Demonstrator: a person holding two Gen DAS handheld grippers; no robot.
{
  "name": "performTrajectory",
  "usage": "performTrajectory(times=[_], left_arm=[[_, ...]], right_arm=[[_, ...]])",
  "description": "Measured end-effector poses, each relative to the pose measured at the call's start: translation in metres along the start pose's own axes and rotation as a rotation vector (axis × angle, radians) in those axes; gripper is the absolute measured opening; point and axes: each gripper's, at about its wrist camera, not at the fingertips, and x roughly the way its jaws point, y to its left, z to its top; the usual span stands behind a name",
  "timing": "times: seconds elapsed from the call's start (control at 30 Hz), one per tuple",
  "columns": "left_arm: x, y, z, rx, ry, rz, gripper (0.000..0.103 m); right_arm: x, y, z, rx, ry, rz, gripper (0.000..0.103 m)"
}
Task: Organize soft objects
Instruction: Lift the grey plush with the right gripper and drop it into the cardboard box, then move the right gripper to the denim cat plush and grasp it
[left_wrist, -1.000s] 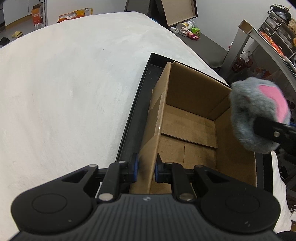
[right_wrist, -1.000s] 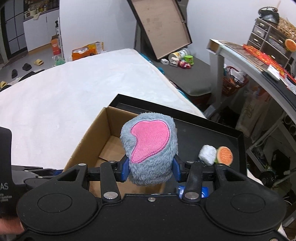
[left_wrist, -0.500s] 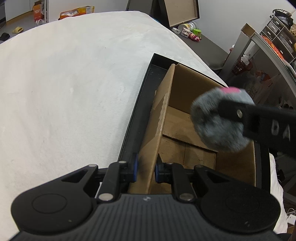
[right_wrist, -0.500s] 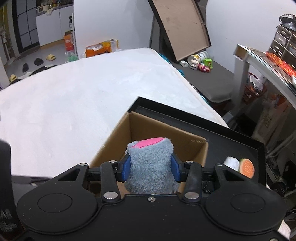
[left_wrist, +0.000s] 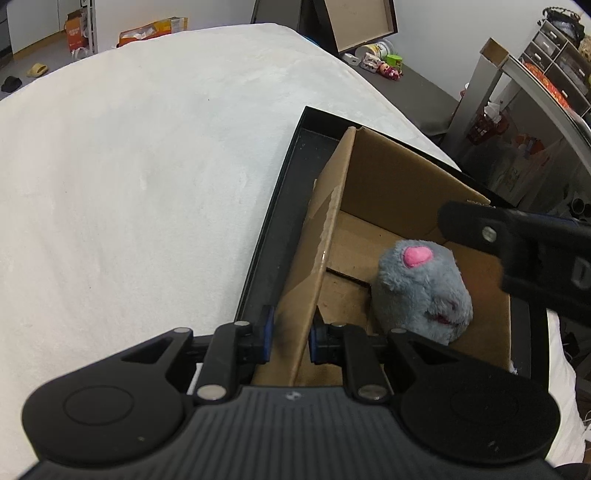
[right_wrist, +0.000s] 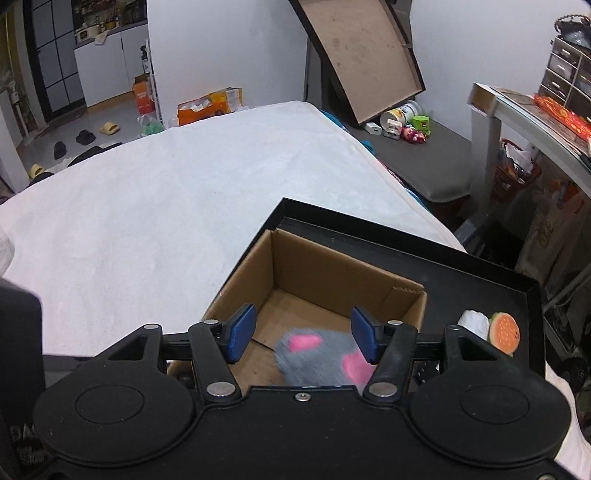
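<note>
An open cardboard box (left_wrist: 388, 192) (right_wrist: 314, 266) stands in a black tray (left_wrist: 284, 192) (right_wrist: 480, 273) on a white bed. A grey plush toy with pink patches (left_wrist: 421, 291) (right_wrist: 317, 354) lies on the box floor. My right gripper (right_wrist: 303, 334) hovers over the box; its jaws are opening and the blue pads stand apart from the toy below them. In the left wrist view that right gripper's black body (left_wrist: 517, 243) reaches in from the right above the toy. My left gripper (left_wrist: 288, 334) is shut on the near wall of the box.
A white soft piece (right_wrist: 472, 323) and an orange burger-like toy (right_wrist: 504, 332) lie in the tray right of the box. The white bed cover (left_wrist: 129, 184) spreads left. A metal rack (right_wrist: 517, 122) and floor clutter lie beyond the bed's right edge.
The right gripper carried the plush toy down over the box, opened its jaws, and the toy dropped onto the box floor. The left gripper kept its hold on the box wall.
</note>
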Motion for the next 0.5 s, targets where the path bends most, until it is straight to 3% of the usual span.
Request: performTrajectory(times=[0.17,0.37,0.5], left_arm=[[-0.002,-0.006,-0.001,0.029,0.008,0.029,0.019],[-0.003,-0.014,-0.002,0.063,0.018,0.08,0.044],[-0.006,-0.022,-0.002,0.088,0.008,0.117,0.055]], right_arm=[[-0.013,-0.013,-0.009,0.015,-0.006,-0.006,0.062],[-0.028,-0.037,-0.023,0.07,0.001,-0.017,0.075],[-0.039,-0.058,-0.036,0.118,0.009,-0.03,0.084]])
